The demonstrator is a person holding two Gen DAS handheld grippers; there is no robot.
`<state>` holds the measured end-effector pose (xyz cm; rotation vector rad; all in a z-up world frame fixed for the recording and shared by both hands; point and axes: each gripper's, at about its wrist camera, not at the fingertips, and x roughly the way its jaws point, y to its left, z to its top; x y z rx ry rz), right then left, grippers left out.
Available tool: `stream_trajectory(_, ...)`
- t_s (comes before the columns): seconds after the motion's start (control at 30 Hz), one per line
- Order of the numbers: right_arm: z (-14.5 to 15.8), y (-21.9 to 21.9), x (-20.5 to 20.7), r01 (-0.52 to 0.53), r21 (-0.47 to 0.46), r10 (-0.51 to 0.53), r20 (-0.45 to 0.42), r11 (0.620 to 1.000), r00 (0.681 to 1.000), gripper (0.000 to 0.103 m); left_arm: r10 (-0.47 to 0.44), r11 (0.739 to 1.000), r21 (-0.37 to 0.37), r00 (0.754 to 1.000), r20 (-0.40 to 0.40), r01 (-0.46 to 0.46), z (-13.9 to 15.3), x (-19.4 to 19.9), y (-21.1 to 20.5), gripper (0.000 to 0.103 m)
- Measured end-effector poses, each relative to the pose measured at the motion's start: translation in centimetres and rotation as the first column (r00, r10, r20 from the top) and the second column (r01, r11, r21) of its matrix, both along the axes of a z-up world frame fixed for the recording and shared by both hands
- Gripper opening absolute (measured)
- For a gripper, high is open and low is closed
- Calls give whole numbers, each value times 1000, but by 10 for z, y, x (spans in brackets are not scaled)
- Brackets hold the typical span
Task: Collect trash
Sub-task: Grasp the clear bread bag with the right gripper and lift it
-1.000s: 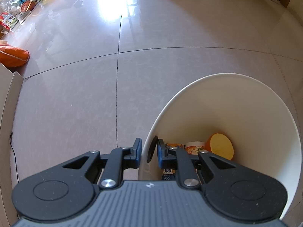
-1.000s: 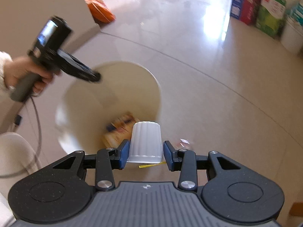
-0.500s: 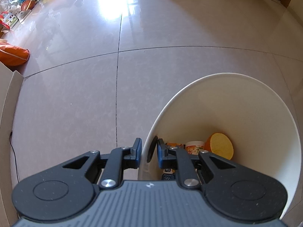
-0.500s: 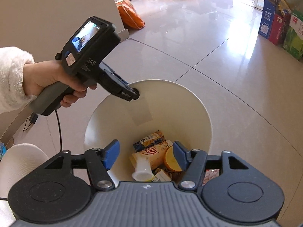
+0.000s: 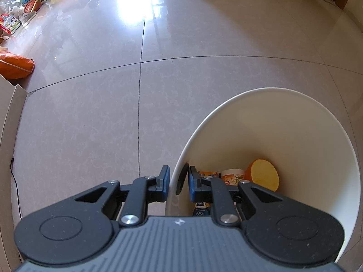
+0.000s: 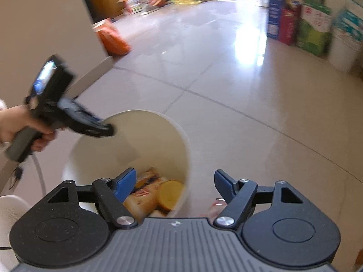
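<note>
Glossy beige tiled floor, boxes and bags along the far walls. White trash bin stands on the floor, open top. Inside at the bottom: orange round-lidded container, printed paper cup, snack wrappers. Left tongs clenched on the bin's near rim, one finger outside the wall, one inside. Seen from the right wrist, a hand holds the left tool at the bin's left rim. Right tongs over the bin mouth, jaws opening, nothing between them. Orange bag at the floor's left edge.
</note>
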<state>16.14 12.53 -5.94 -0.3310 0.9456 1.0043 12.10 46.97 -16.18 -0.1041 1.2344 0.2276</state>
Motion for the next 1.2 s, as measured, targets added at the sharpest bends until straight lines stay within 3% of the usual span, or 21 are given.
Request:
stream_trajectory(0.2, -37, -32, 27, 96, -40, -94, 52, 995, 994, 84, -2, 1000, 7, 1000, -7, 2, 0, 1, -2, 15)
stream_trajectory(0.37, -99, -47, 47, 174, -96, -179, -46, 980, 983, 84, 1, 1000, 6, 1000, -6, -1, 0, 2, -2, 15)
stream_trajectory(0.63, -196, -40, 58, 145, -127, -163, -150, 981, 975, 84, 2, 1000, 11, 1000, -7, -2, 0, 2, -3, 15)
stream_trajectory(0.8, -249, -36, 68, 248, -121, -272, -260, 961, 927, 84, 1, 1000, 14, 1000, -7, -1, 1, 2, -4, 15)
stream_trajectory(0.9, -272, -35, 70, 300, -109, -319, -312, 948, 895, 84, 2, 1000, 15, 1000, -8, -2, 1, 2, -4, 15)
stream_trajectory(1.2, -305, -12, 76, 323, -125, -346, -326, 938, 880, 84, 2, 1000, 16, 1000, -11, -2, 1, 3, -4, 15)
